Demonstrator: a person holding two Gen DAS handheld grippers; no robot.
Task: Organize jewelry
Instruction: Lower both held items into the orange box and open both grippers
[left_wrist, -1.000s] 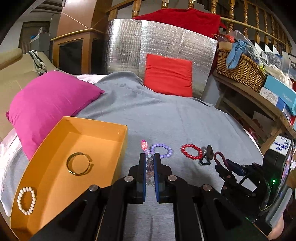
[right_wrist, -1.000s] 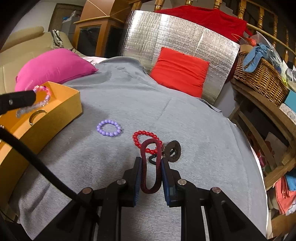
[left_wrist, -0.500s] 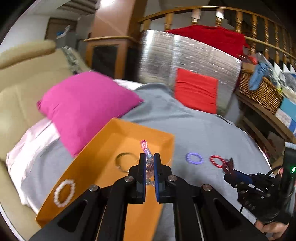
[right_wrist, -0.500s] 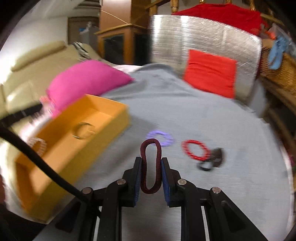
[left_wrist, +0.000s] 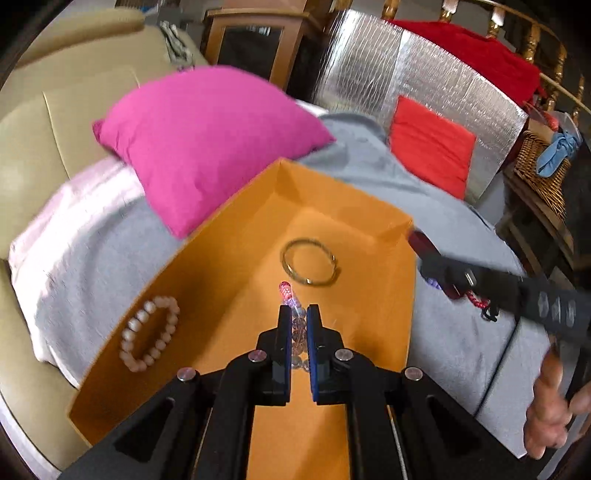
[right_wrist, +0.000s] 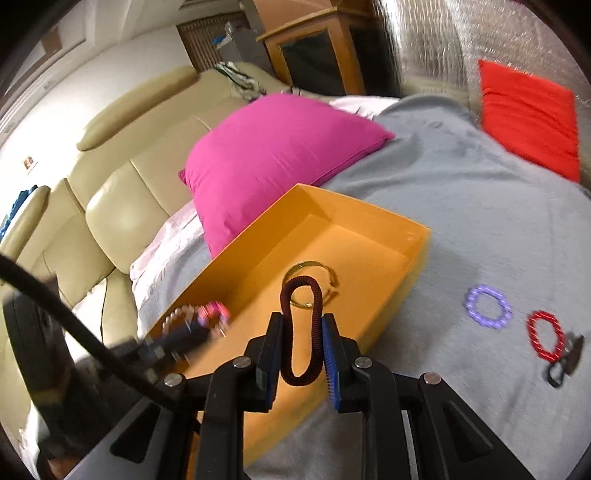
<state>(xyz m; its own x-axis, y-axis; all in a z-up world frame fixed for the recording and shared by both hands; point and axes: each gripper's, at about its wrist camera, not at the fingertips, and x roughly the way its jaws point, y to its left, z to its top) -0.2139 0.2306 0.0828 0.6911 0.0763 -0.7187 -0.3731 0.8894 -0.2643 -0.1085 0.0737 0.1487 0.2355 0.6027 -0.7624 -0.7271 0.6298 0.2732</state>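
The left claw (left_wrist: 298, 314) pinches a clear and pink bead bracelet (left_wrist: 291, 299) and now hangs over the orange box (left_wrist: 236, 229), not the grey blanket (right_wrist: 480, 221). The right claw (right_wrist: 303, 325) squeezes a dark red coil band (right_wrist: 300, 332) and has come to the box too. The blur hides small things. A pink pillow (left_wrist: 207, 140) sits behind.

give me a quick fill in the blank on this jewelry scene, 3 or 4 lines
1. The left tool is shut on a clear and pink beaded bracelet above the ____ box.
2. The right tool holds a dark red ____ bracelet.
3. Already in the box lie a white pearl bracelet and a ____ bangle.
4. A purple bracelet and a red bracelet lie on the ____ blanket.

Missing words: orange; coiled; gold; grey
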